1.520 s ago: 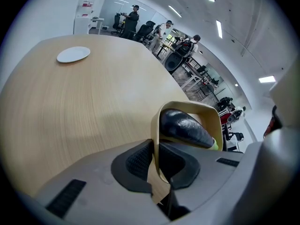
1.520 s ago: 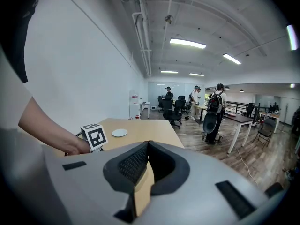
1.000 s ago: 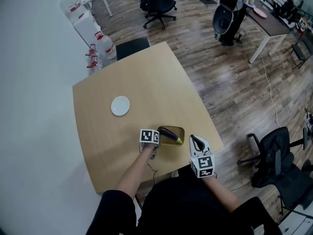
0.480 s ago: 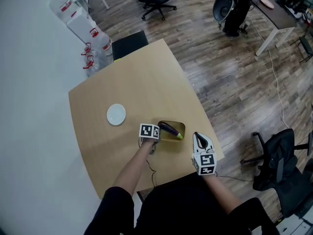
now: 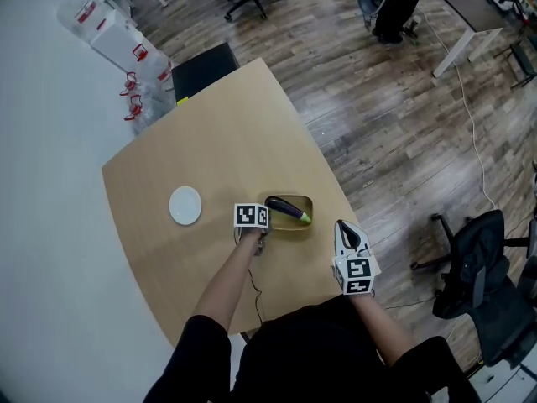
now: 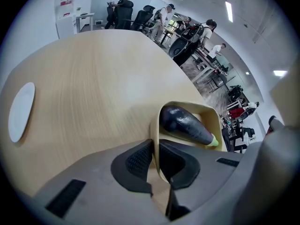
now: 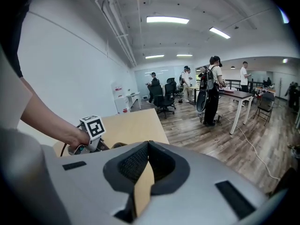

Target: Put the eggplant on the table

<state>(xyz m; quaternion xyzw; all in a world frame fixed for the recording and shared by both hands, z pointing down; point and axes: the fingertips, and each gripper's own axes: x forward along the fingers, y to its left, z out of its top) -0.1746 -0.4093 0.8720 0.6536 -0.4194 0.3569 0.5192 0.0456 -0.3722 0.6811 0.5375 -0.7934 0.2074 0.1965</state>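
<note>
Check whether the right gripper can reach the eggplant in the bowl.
Probably yes. The eggplant lies uncovered in the bowl; the left gripper clamps only the left rim, leaving the side facing the right gripper free.

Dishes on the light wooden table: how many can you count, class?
2. A white round plate lies toward the left of the light wooden table; a tan rounded-square bowl holding a dark purple eggplant sits near its right edge.

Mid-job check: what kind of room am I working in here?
Probably an open-plan office or lab: rolling office chairs, a long desk and ceiling strip lights.
</note>
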